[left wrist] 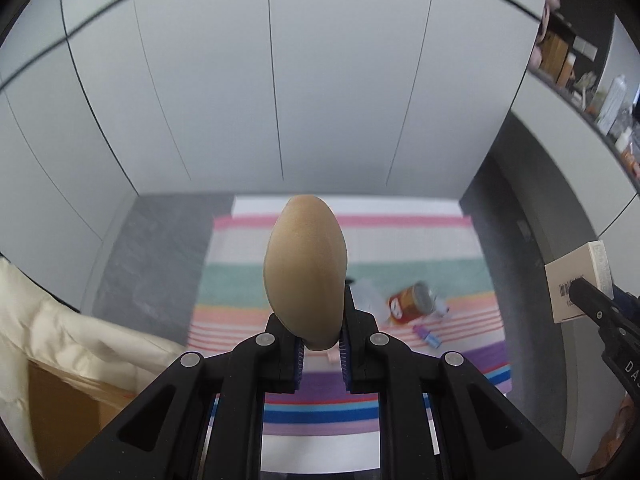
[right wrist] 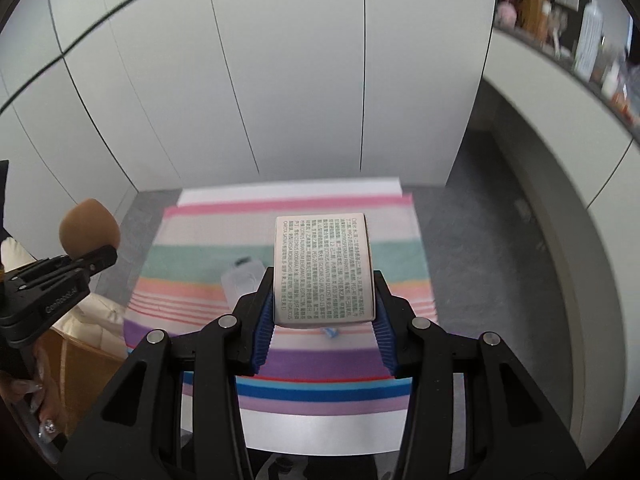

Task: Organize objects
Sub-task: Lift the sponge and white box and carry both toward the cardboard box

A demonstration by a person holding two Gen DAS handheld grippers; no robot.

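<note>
My left gripper (left wrist: 320, 344) is shut on a tan egg-shaped makeup sponge (left wrist: 306, 268), held high above the striped cloth (left wrist: 280, 288). The sponge also shows in the right wrist view (right wrist: 89, 224). My right gripper (right wrist: 324, 320) is shut on a small beige box with printed text (right wrist: 323, 270), also held above the cloth (right wrist: 192, 264). The box shows at the right edge of the left wrist view (left wrist: 576, 286). On the cloth lie an orange can on its side (left wrist: 412, 302), a clear plastic container (right wrist: 240, 280) and a small blue and purple item (left wrist: 427, 337).
A cardboard box lined with cream fabric (left wrist: 60, 360) stands at the left. White wall panels (left wrist: 280, 80) rise behind the grey table (left wrist: 152, 260). A cluttered shelf (left wrist: 592, 92) runs along the right.
</note>
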